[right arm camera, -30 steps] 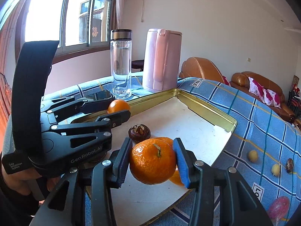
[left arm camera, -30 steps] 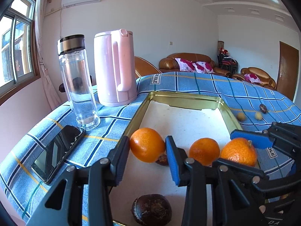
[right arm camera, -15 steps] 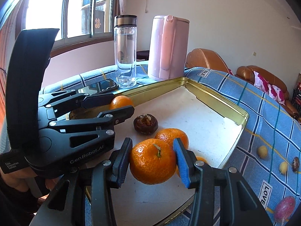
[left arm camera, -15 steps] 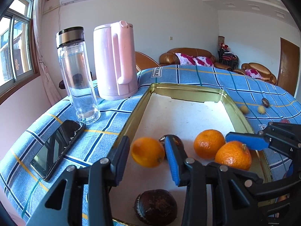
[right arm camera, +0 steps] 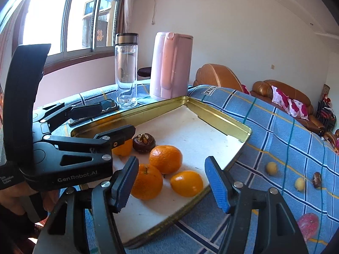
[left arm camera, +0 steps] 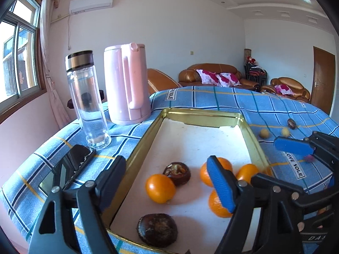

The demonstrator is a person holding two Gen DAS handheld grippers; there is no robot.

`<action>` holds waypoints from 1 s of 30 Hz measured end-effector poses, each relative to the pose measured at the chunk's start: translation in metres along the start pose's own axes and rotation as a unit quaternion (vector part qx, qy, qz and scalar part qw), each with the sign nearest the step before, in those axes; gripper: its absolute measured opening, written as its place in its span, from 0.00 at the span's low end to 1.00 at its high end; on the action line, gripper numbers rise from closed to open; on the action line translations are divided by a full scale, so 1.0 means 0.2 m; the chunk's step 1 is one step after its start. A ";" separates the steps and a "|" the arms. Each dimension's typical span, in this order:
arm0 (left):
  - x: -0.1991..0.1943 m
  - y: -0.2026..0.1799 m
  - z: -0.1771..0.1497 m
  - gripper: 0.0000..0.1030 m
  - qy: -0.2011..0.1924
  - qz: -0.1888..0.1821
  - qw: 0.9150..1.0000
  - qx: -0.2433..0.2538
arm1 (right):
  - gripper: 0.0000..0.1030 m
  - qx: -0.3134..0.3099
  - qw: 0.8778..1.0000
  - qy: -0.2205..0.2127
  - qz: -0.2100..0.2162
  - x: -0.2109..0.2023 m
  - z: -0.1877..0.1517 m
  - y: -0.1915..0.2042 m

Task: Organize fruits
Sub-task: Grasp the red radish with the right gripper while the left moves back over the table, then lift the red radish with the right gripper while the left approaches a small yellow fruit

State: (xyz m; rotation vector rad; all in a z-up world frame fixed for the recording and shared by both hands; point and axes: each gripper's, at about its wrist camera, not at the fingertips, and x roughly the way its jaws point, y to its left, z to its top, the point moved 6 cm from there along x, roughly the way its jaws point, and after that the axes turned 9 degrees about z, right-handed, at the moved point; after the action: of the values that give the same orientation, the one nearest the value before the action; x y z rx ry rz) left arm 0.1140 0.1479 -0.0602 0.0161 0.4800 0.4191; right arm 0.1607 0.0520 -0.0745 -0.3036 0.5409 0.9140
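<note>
Your left gripper (left arm camera: 167,182) is spread wide and empty, with one orange (left arm camera: 160,188) sitting on the tray (left arm camera: 203,114) floor right between its fingers, a dark brown fruit (left arm camera: 177,173) touching it just beyond. Your right gripper (right arm camera: 172,182) is open too, holding nothing, and three oranges (right arm camera: 166,158) cluster on the tray just ahead of its fingertips, at the near edge.

- Bright daylight pours in through the window (right arm camera: 70,17), blown out white in the right wrist view.
- Fisheye bending, black corners.
- Soft shadows beneath fruit; near fingers slightly blurred.
</note>
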 end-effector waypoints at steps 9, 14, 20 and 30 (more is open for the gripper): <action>-0.13 -0.33 0.12 0.96 -0.035 -0.050 0.998 0.034 | 0.78 0.059 0.985 -0.011 -0.159 -0.38 -0.08 -0.54; -0.12 -0.57 0.16 0.97 -0.017 -0.101 0.993 0.059 | 0.78 0.130 0.969 0.048 -0.204 -0.40 -0.26 -0.86; -0.09 -0.75 0.18 0.97 -0.006 -0.103 0.991 0.087 | 0.78 0.155 0.965 0.110 -0.179 -0.31 -0.42 -0.94; -0.02 -0.96 0.20 0.96 0.016 -0.105 0.989 0.102 | 0.53 0.172 0.970 0.099 -0.141 -0.34 -0.44 -0.98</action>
State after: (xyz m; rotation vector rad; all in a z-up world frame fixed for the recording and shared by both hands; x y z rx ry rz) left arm 0.2043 -0.0262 -0.0446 0.1561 0.5494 0.1630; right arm 0.2592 -0.1482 -0.1048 -0.1518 0.8068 0.5052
